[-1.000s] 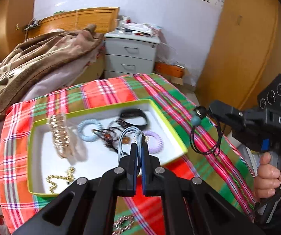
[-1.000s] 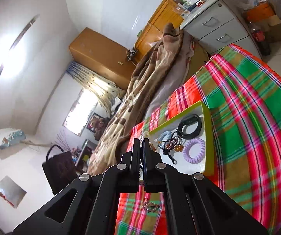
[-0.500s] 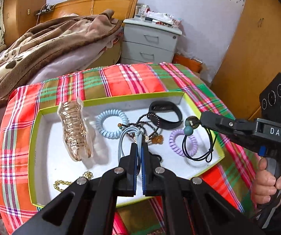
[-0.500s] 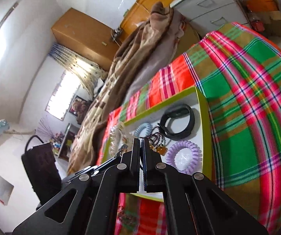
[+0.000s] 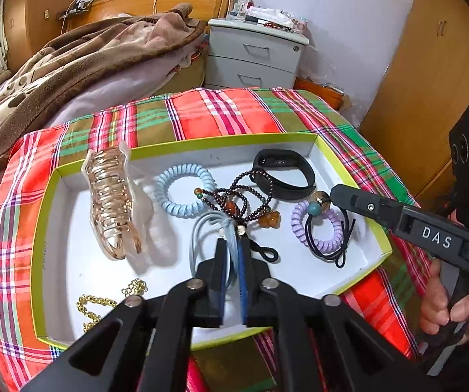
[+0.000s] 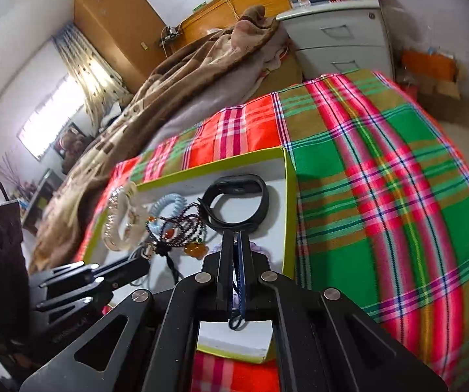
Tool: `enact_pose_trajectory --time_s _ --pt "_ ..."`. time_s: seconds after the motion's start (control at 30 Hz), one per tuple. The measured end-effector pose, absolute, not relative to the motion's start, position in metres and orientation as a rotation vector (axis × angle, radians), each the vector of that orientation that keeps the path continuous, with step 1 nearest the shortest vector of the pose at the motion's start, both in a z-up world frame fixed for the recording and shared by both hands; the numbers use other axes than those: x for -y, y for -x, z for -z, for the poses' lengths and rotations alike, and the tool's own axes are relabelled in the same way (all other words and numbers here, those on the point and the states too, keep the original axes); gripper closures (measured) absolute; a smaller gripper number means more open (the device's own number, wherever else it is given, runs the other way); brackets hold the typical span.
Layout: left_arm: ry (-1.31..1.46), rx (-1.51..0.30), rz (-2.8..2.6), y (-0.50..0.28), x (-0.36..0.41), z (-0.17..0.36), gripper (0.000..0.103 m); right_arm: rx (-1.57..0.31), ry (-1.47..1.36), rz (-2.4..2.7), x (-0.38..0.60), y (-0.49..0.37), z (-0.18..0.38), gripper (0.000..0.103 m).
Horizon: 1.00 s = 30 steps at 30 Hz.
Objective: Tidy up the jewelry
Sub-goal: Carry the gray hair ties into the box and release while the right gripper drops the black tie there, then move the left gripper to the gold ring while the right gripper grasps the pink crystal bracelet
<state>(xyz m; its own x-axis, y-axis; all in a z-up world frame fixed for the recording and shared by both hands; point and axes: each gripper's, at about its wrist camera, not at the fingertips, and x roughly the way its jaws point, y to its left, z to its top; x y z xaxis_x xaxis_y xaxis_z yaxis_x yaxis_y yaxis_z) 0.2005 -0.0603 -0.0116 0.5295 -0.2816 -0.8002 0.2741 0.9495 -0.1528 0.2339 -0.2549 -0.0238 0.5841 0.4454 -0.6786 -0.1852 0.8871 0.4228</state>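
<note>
A white tray with a lime rim (image 5: 48, 202) sits on the plaid cloth. In it lie a gold hair claw (image 5: 111, 202), a light blue coil tie (image 5: 185, 191), a dark bead bracelet (image 5: 244, 196), a black wristband (image 5: 283, 174), a purple coil tie (image 5: 322, 225) and a gold chain (image 5: 93, 303). My left gripper (image 5: 231, 245) is shut on a grey-blue cord loop (image 5: 201, 232) low over the tray's middle. My right gripper (image 6: 235, 238) is shut on a black elastic tie with two beads (image 5: 316, 201), held over the purple coil; it also shows in the left wrist view (image 5: 335, 192).
The plaid cloth (image 6: 381, 179) covers the table, with the tray near its front. A brown blanket (image 5: 71, 65) lies behind on the left. A grey drawer unit (image 5: 254, 55) stands at the back and a wooden wardrobe (image 5: 437, 75) on the right.
Both grippers have moved down and forward over the tray. The right gripper carried the black beaded tie in from the right to just above the purple coil.
</note>
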Motion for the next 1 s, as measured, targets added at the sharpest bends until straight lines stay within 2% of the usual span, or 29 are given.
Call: enact_pose_trajectory --time_s 0.03,0.1,0.17,0.27,0.4,0.53,0.73,0.8,0.83,1.0 --pt "0.012 -0.959 0.335 -0.2 0.06 0.012 0.081 -0.874 -0.317 -0.369 0.254 -0.233 0.023 0.1" --pt "0.013 -0.955 0.338 -0.198 0.06 0.01 0.074 -0.87 -0.312 -0.362 0.254 -0.232 0.022 0.097" --pt "0.014 -0.955 0.343 -0.197 0.059 0.01 0.074 -0.861 -0.315 -0.364 0.254 -0.231 0.019 0.093" --pt "0.013 -0.945 0.337 -0.194 0.058 0.007 0.074 -0.846 -0.311 -0.361 0.253 -0.227 0.014 0.092" --pt "0.011 -0.932 0.342 -0.188 0.055 0.0 0.069 -0.82 -0.304 -0.357 0.251 -0.218 0.005 0.088" --pt "0.026 -0.903 0.344 -0.176 0.049 -0.011 0.064 -0.785 -0.294 -0.366 0.248 -0.204 -0.005 0.087" --pt "0.084 -0.864 0.327 -0.149 0.019 -0.024 0.062 -0.745 -0.199 -0.425 0.232 -0.17 -0.017 0.085" --pt "0.105 -0.861 0.299 -0.143 0.005 -0.024 0.062 -0.758 -0.18 -0.465 0.223 -0.161 -0.016 0.072" --pt "0.116 -0.862 0.289 -0.139 -0.001 -0.023 0.062 -0.767 -0.173 -0.487 0.218 -0.158 -0.015 0.062" --pt "0.151 -0.881 0.234 -0.123 -0.026 -0.013 0.062 -0.803 -0.082 -0.591 0.187 -0.14 -0.002 0.06"
